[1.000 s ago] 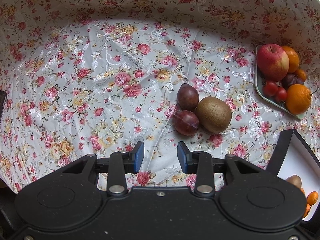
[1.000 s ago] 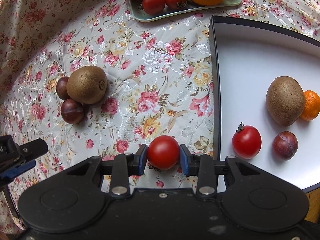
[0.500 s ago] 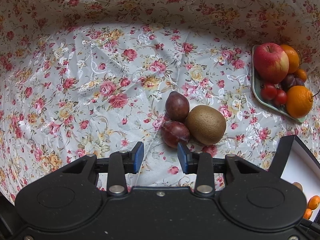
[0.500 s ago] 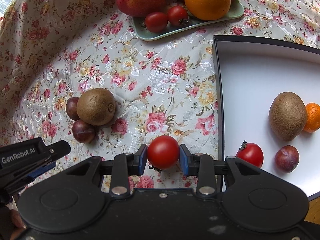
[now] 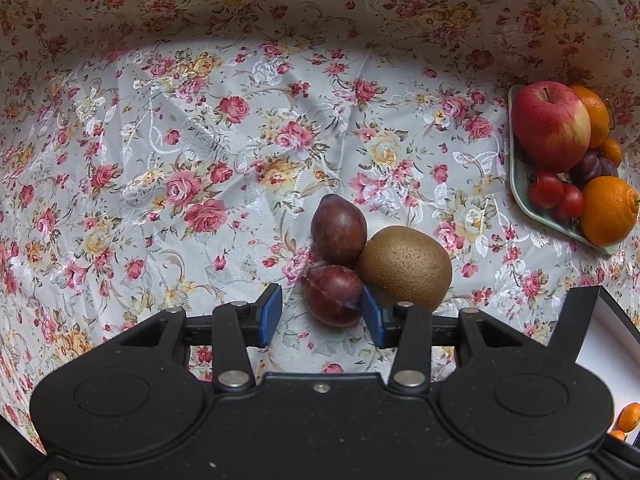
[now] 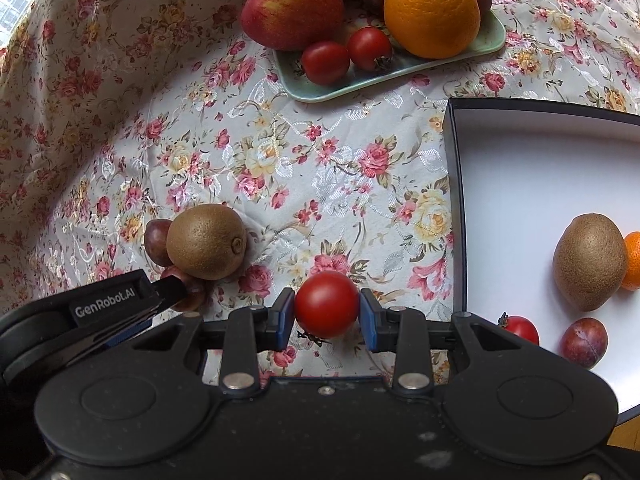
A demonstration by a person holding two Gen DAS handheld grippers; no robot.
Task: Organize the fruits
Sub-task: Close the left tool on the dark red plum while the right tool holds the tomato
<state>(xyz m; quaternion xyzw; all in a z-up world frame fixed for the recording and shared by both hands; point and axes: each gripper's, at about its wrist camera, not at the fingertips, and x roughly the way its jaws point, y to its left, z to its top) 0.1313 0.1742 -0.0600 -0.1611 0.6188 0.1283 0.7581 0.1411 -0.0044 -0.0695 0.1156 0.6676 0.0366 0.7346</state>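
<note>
Floral-clothed tabletop. White box already holds kiwi, tomato, plum, orange. Right tongs pinch a tomato, not yet boxed. Left tongs, jaws just opening, straddle the near plum ungripped (kiwi, second plum, green tray fruit remain).

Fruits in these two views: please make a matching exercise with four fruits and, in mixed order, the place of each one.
Fruits
1. apple
2. held tomato
3. near plum
4. kiwi with orange behind it

Places
A. in the white box
B. on the green tray
C. between the open left jaws, on the cloth
D. clamped in the right jaws

Pairs: 1-B, 2-D, 3-C, 4-A
</note>
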